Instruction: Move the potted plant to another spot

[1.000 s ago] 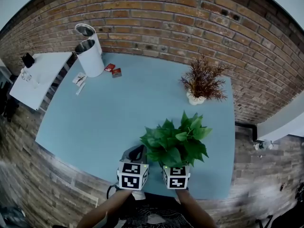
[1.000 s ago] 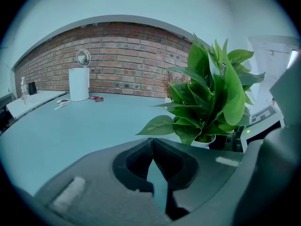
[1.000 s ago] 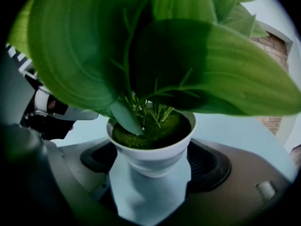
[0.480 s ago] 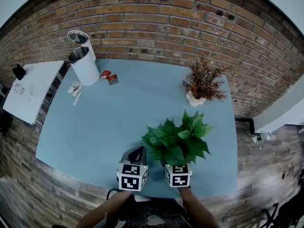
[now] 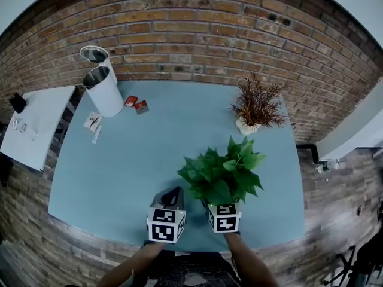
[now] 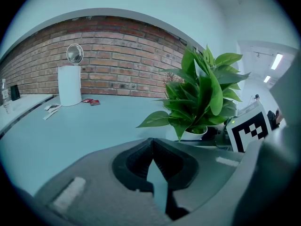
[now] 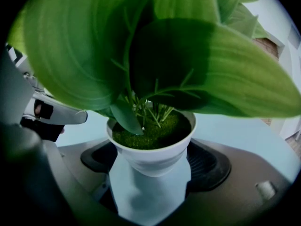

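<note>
Left gripper point(image 6: 151, 145): jaws pressed together, empty, just left of plant.
Plant point(image 5: 220, 175): upright, near table point(image 5: 131, 154) front edge, straight ahead of right gripper.
Right gripper point(image 7: 152, 162): nearer of 2, jaws pinching plant's base.

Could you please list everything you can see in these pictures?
table: one, light blue, against the brick wall
potted plant: one, green leaves, white pot, near edge
dried plant: one, reddish brown, white pot, far right corner
canister: one, white, far left corner
packets: two, red, beside the canister
paper slips: a few, white, left edge
side table: one, white, left of the table
left gripper: one, grey, shut, empty
right gripper: one, grey, shut on the potted plant
forearms: two, bottom edge
</note>
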Demonstrator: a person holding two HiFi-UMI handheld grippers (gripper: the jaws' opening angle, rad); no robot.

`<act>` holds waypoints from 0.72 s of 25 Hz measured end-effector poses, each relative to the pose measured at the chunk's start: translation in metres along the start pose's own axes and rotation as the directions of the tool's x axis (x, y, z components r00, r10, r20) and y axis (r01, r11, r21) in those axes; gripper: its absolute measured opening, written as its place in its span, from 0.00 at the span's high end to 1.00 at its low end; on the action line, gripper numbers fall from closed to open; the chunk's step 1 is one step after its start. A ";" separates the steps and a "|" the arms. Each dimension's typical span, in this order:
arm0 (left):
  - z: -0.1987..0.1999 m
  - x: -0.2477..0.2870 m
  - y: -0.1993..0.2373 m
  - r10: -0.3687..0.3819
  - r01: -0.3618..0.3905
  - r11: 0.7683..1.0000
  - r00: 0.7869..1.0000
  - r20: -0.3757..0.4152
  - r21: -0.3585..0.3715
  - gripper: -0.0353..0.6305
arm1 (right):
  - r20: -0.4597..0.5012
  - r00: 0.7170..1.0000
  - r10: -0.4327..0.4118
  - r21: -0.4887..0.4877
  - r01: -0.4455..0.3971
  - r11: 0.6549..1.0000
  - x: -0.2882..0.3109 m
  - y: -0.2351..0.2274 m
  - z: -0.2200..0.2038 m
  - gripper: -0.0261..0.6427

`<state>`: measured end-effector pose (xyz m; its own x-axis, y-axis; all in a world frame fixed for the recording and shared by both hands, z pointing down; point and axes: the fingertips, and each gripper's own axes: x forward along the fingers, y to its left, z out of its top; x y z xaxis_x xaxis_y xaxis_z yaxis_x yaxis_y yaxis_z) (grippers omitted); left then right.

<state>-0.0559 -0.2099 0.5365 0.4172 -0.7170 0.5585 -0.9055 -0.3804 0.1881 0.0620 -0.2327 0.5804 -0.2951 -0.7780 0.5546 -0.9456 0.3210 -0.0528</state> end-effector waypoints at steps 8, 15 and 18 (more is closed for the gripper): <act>0.006 -0.009 0.029 -0.009 0.009 1.000 1.000 0.015 0.006 0.95 | 0.013 1.000 -0.004 0.002 0.004 1.000 0.016 0.025 0.012 0.27; 0.009 -0.018 0.056 -0.013 0.013 1.000 1.000 0.025 0.006 0.95 | 0.012 1.000 -0.002 0.002 0.002 1.000 0.030 0.049 0.020 0.27; 0.009 -0.021 0.066 -0.016 0.015 1.000 0.999 0.030 0.005 0.95 | 0.008 1.000 -0.005 0.004 0.005 1.000 0.035 0.059 0.022 0.27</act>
<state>-0.1239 -0.2258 0.5297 0.4334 -0.7279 0.5313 -0.8986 -0.3941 0.1929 -0.0069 -0.2527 0.5784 -0.2911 -0.7843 0.5479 -0.9477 0.3148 -0.0528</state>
